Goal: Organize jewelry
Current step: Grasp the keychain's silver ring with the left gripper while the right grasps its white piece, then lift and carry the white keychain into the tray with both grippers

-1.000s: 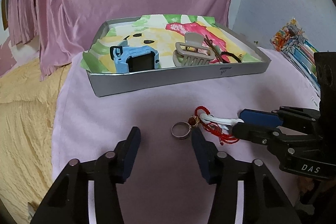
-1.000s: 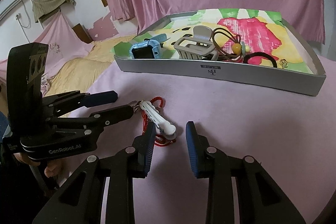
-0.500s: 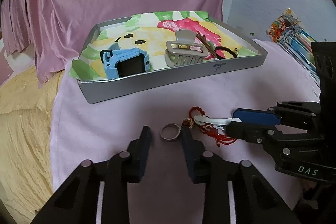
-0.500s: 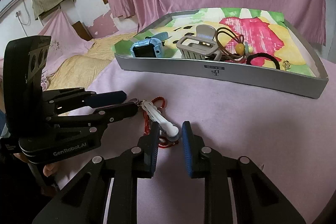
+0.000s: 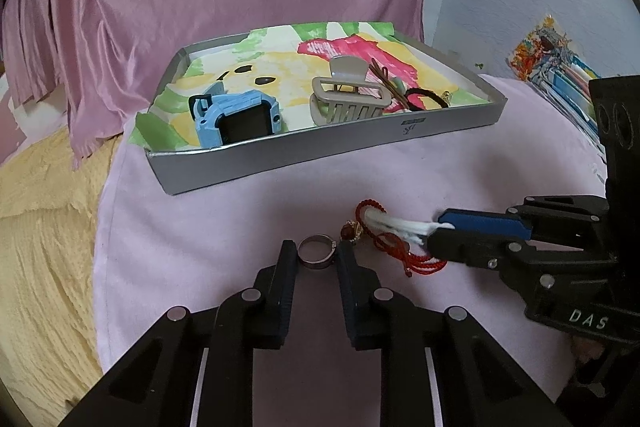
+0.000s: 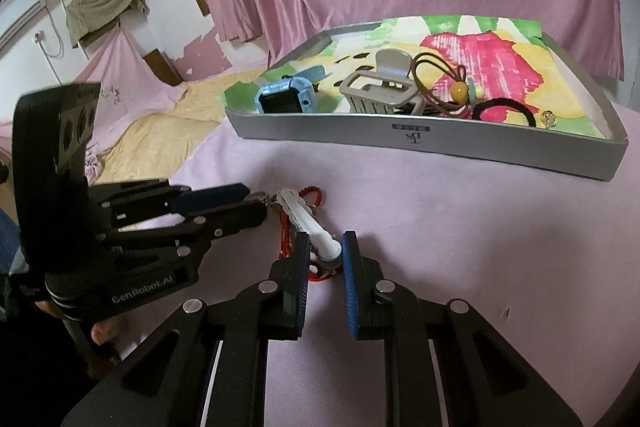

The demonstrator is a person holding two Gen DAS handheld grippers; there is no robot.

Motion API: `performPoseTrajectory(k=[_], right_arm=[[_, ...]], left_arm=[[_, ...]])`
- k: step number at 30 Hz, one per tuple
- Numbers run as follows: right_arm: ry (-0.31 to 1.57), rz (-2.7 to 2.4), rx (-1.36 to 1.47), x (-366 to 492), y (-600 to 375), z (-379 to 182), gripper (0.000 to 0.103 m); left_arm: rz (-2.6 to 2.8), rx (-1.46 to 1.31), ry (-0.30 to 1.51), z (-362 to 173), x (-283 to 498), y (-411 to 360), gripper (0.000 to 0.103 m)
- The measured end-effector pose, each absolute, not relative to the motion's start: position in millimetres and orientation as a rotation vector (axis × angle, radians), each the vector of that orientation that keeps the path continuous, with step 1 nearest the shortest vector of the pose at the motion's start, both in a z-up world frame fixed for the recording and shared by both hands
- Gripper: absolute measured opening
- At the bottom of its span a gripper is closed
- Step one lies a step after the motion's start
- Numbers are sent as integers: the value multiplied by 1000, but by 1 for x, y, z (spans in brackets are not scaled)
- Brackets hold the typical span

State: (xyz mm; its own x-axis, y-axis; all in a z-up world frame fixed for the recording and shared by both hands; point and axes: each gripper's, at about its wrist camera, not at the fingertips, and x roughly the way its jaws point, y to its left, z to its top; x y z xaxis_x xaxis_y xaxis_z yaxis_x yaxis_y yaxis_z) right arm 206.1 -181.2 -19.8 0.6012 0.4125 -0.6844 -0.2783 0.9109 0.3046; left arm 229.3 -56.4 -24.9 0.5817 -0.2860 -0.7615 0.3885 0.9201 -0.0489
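At lower centre of the left wrist view, the left gripper (image 5: 316, 255) was clamped around the ring (image 5: 316, 255), which lay flat on the pink cloth (image 5: 224, 227). The right gripper (image 6: 325, 251) pinched the white clip's (image 6: 310, 221) near end. Best approach, I judge: lift both straight up and slowly, since the red cord (image 5: 416, 259) tangled beside them may drag. The clip's long axis ran from lower centre toward upper left in the right wrist view, away from the tray (image 6: 480, 147).

Left wrist view: low over the bed, facing the tray (image 5: 320, 155) from its left. Right wrist view: equally near, from its right. Both share the tray (image 6: 480, 143).
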Motion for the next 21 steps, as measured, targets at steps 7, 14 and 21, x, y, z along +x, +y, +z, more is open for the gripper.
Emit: performPoseTrajectory(k=[7,14,21], right_arm=[[772,386,207,199,-190,-14,14],[732,363,261,193,-203,-13,14],[684,336,301,188,-216,-11,14]], left_arm=[[-383,80,851,-23,221,-53,19],[-386,31,784,-10,210,-52,19],[-401,-30,705,6,210,-57,19]])
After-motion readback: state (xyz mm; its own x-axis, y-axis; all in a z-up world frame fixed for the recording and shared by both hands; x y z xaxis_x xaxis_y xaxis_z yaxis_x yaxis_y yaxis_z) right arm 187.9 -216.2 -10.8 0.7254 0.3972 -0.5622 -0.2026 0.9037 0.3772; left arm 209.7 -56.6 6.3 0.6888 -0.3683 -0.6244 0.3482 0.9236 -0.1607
